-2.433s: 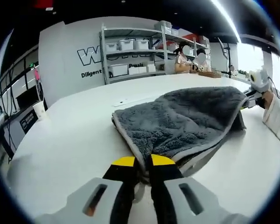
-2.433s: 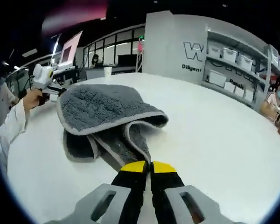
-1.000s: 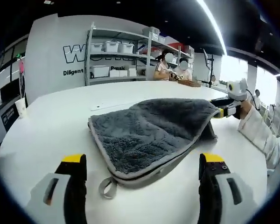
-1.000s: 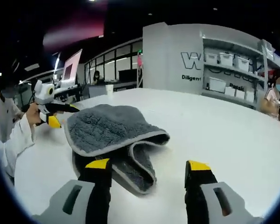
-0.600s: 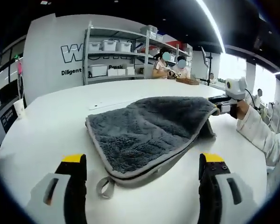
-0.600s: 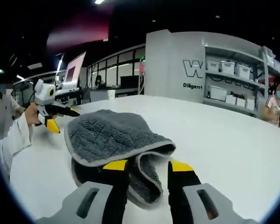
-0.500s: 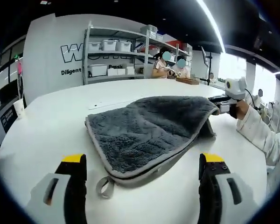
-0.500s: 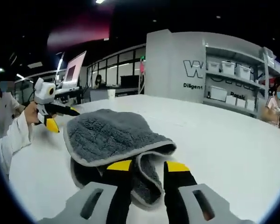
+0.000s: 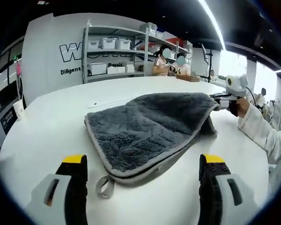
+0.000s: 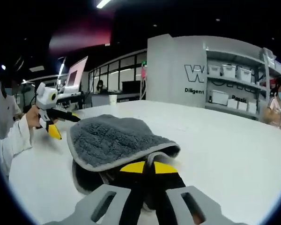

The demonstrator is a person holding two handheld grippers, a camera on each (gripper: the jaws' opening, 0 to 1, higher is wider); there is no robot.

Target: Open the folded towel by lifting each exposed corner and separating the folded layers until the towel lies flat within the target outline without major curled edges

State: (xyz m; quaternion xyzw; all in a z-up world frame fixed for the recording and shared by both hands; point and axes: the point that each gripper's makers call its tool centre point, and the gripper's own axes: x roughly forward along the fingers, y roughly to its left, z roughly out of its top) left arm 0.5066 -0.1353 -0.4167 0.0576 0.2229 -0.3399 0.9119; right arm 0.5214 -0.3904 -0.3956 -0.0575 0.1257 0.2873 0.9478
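A grey fluffy towel (image 9: 145, 126) lies folded on the white table (image 9: 47, 126), its top layer humped up and a small hanging loop (image 9: 102, 186) at its near corner. My left gripper (image 9: 144, 161) stands wide open just short of that corner, touching nothing. In the right gripper view the towel (image 10: 107, 138) shows a curled lower layer, and my right gripper (image 10: 147, 167) is shut on that layer's edge. The right gripper (image 9: 218, 100) also appears at the towel's far end, held by a hand. The left gripper (image 10: 62, 124) appears open beyond the towel.
Metal shelves with white bins (image 9: 117, 44) stand against the far wall, and two people sit at a table (image 9: 171, 61) beyond. A paper cup (image 9: 19, 108) stands near the table's left edge. A sleeve (image 9: 257, 131) reaches in from the right.
Both grippers let go of the towel and opened. The right gripper then closed step by step on the curled towel edge. The left gripper stayed open and still.
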